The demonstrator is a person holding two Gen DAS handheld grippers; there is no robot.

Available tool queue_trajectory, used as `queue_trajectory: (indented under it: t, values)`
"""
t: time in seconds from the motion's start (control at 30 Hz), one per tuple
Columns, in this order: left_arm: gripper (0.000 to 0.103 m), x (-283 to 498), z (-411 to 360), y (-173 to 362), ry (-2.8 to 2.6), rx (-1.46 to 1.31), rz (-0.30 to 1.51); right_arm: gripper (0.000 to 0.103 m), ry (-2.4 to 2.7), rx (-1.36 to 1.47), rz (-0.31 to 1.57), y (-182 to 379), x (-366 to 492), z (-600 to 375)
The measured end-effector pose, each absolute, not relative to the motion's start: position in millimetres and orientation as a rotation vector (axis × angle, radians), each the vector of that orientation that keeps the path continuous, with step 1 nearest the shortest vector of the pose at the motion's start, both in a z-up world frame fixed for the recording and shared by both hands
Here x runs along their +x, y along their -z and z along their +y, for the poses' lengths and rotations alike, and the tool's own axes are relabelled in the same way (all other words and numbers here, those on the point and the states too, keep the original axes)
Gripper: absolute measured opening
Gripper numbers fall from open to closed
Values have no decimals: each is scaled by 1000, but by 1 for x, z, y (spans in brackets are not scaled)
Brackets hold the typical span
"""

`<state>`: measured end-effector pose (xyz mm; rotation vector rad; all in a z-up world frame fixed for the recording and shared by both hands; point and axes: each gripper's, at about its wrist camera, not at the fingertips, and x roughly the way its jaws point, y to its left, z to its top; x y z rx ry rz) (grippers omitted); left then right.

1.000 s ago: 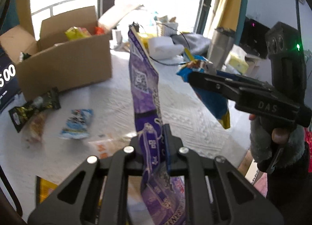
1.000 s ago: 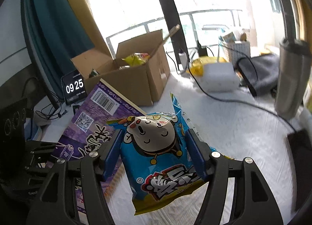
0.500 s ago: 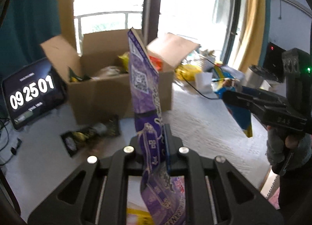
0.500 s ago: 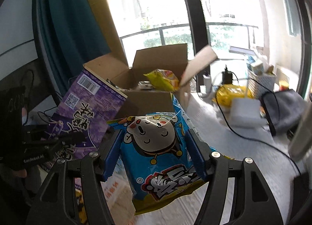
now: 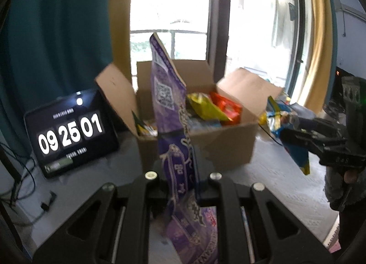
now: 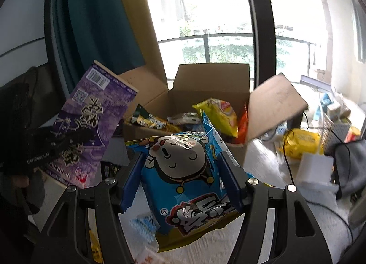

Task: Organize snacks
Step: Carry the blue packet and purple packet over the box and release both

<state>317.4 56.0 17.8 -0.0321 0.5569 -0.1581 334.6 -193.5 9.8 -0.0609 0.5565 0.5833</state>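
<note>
Nearest, L wrist view: left gripper (image 5: 180, 179), jaws closed tight on a tall purple snack bag (image 5: 173, 113), held edge-on and upright. R wrist view: right gripper (image 6: 183, 179), jaws part open, pressed on both sides of a blue cartoon-face snack pack (image 6: 183, 172), held above the white desk cloth (image 6: 263, 236) w/ a few small packets under it. Beyond both, an open cardboard box (image 5: 219, 145) w/ flaps spread sits toward the desk's far edge, holding a yellow chip bag (image 6: 219, 115), an orange-red pack (image 5: 226, 107) and darker wrappers. Left of box, a tablet clock (image 5: 68, 131) reads 09 25 01. Far right edge: yellow bag (image 6: 299, 142), white block, cables. Behind: window, teal curtain.
</note>
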Motion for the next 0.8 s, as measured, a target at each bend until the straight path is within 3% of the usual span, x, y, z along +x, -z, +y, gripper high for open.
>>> queue_trajectory:
  t: [0.6,0.73,0.8]
  values:
    - [15,457,79,-47,30,72,466,68,-629,-44,488,-33,444,-152]
    - [17,494,89,-42,7,18,523,68,-635,-3,470,-37,462,-144]
    - [24,498,91,-44,-7,15,509,68,-639,14,456,-35,468,-141]
